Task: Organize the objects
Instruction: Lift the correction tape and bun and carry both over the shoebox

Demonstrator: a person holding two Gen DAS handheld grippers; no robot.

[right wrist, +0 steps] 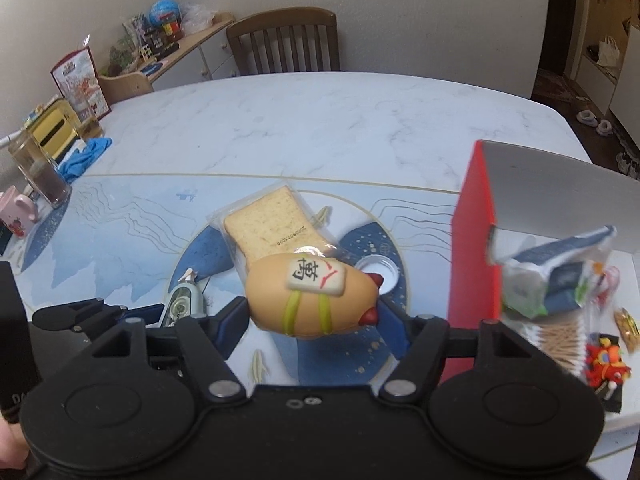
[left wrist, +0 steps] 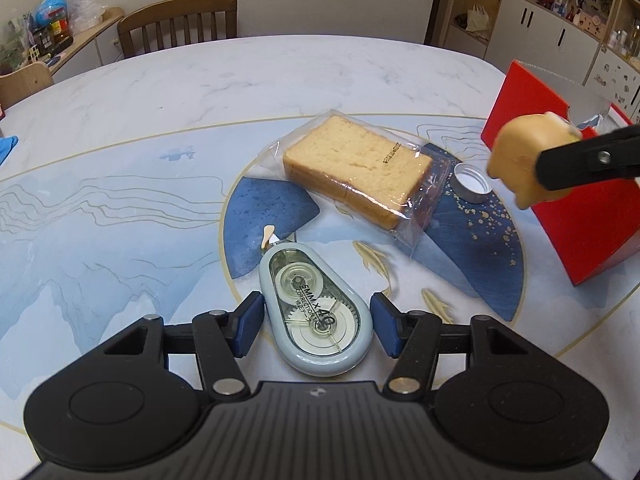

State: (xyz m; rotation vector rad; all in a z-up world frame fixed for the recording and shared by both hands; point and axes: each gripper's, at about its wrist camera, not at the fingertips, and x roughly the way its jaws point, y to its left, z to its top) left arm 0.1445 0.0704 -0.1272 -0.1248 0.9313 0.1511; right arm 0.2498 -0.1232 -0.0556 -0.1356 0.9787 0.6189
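Observation:
My left gripper (left wrist: 317,322) is open, its blue pads on either side of a pale blue correction tape dispenser (left wrist: 316,312) lying on the table, with small gaps both sides. My right gripper (right wrist: 312,312) is shut on a tan squishy toy (right wrist: 312,296) with a mahjong tile on it, held above the table; it also shows in the left wrist view (left wrist: 520,160), beside the red box (left wrist: 580,184). A wrapped slice of cake (left wrist: 356,170) lies mid-table, with a metal lid (left wrist: 471,182) beside it.
The open red box (right wrist: 474,240) on the right holds snack packets (right wrist: 560,276), cotton swabs and a small red figure (right wrist: 606,364). Glass jars (right wrist: 38,172), a pink mug (right wrist: 18,210) and a blue cloth (right wrist: 86,158) sit at the table's left. A wooden chair (right wrist: 286,42) stands behind.

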